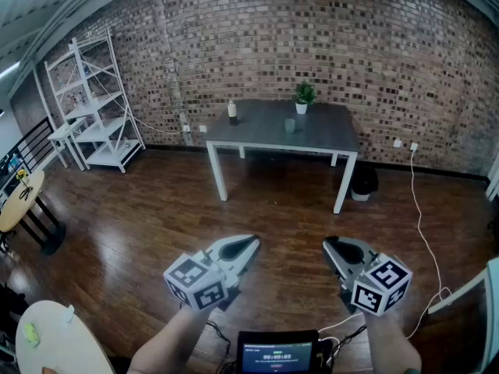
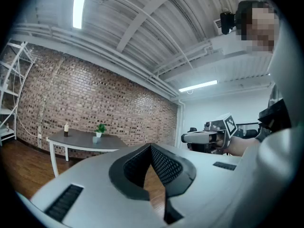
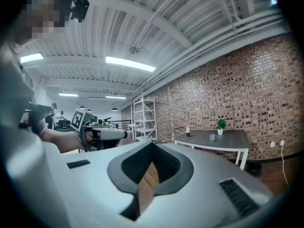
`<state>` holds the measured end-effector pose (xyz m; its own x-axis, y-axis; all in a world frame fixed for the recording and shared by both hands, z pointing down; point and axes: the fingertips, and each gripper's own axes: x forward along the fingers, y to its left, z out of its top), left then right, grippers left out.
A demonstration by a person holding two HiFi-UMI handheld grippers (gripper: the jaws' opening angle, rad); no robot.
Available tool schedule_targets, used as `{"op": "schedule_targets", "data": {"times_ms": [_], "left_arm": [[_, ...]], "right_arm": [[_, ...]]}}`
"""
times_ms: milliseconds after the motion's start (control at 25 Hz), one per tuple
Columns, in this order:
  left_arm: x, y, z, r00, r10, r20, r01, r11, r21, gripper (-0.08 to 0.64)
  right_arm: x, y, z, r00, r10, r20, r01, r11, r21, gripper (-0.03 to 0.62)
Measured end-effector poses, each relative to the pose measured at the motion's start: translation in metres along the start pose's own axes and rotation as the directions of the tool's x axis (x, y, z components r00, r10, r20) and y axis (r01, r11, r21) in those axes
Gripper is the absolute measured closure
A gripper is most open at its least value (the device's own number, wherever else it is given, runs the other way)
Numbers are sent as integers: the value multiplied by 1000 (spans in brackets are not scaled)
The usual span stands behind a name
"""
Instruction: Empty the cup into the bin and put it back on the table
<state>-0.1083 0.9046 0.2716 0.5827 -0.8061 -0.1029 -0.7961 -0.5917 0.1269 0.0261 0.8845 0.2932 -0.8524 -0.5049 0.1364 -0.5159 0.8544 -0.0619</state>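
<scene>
Standing well back on a dark wooden plank floor [image 1: 132, 224], facing a long red brick wall [image 1: 327, 45]. Holding the left tongs [image 1: 251, 245] and the right tongs [image 1: 330, 245] out in front, side by side but apart, roughly level, with 1 square-marker cube at the rear of each. Shut tip to tip on both sides and gripping nothing, with only floor showing through the hollow behind the tips in the 2 gripper views. Far ahead, close to the wall: a rectangular grey-topped counter with white legs [image 1: 327, 133]. Near the middle of its top: the small pale translucent cup [image 1: 289, 125], upright, well apart from both tongs. Just behind the cup and slightly right: a small green plant in a white pot [image 1: 302, 97]. Toward the counter's left end: a small bottle with a dark base and pale top [image 1: 231, 111]. On the floor just beside the counter's right legs: the dark round bin [image 1: 363, 183]. Off to the left, against the wall: a white metal shelf rack [image 1: 93, 104]. Trailing from the wall down across the floor at right: a thin white cable [image 1: 419, 216]. At the bottom edge, between the forearms: a dark device with a lit screen [image 1: 277, 354].
</scene>
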Motion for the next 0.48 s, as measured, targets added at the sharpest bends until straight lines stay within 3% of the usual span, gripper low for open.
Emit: {"op": "schedule_targets", "data": {"times_ms": [160,480], "left_arm": [[25,10,-17,1000,22,-5,-22,1000,-5,558],[71,32,-15,998,43,-40,-44,999,-9,558]], "right_arm": [[5,-33,-11,1000,-5,1,5,1000,6,592],[22,-73,-5,1000,9,-4,-9,999,31,592]]}}
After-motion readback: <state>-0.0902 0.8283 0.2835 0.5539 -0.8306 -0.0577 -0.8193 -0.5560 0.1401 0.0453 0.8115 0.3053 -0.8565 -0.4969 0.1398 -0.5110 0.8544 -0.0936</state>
